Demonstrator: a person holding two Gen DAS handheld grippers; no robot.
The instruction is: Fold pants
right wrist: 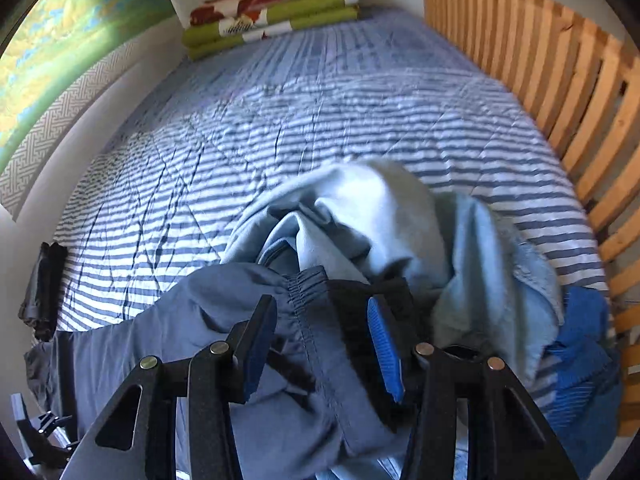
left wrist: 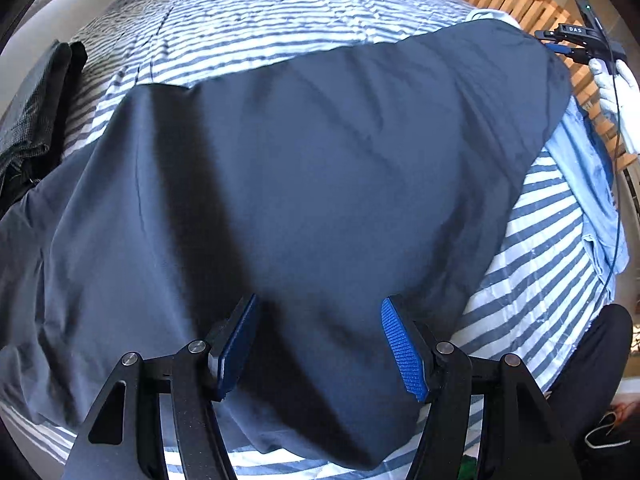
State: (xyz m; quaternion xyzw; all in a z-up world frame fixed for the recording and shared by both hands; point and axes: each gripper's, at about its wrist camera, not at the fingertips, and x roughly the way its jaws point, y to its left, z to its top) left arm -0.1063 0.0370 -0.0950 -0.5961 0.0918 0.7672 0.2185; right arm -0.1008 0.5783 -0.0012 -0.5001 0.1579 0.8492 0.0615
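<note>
Left gripper (left wrist: pixel 318 346) open, empty, above dark navy pants (left wrist: pixel 312 168) on striped bedspread (left wrist: pixel 256 36); right gripper (right wrist: pixel 322 346) open over elastic waistband (right wrist: pixel 308 284), nothing held.

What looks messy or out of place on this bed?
A crumpled heap of light blue clothes sits by the wooden slats, bunched against the waistband of the dark pants. The pants lie spread, slightly wrinkled. Nothing looks spilled or damaged.

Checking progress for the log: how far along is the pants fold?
Done: dark pants lie spread on the striped bedcover. In hand: nothing; left gripper and right gripper hover open, the right over the elastic waistband. Left: all visible folding.
</note>
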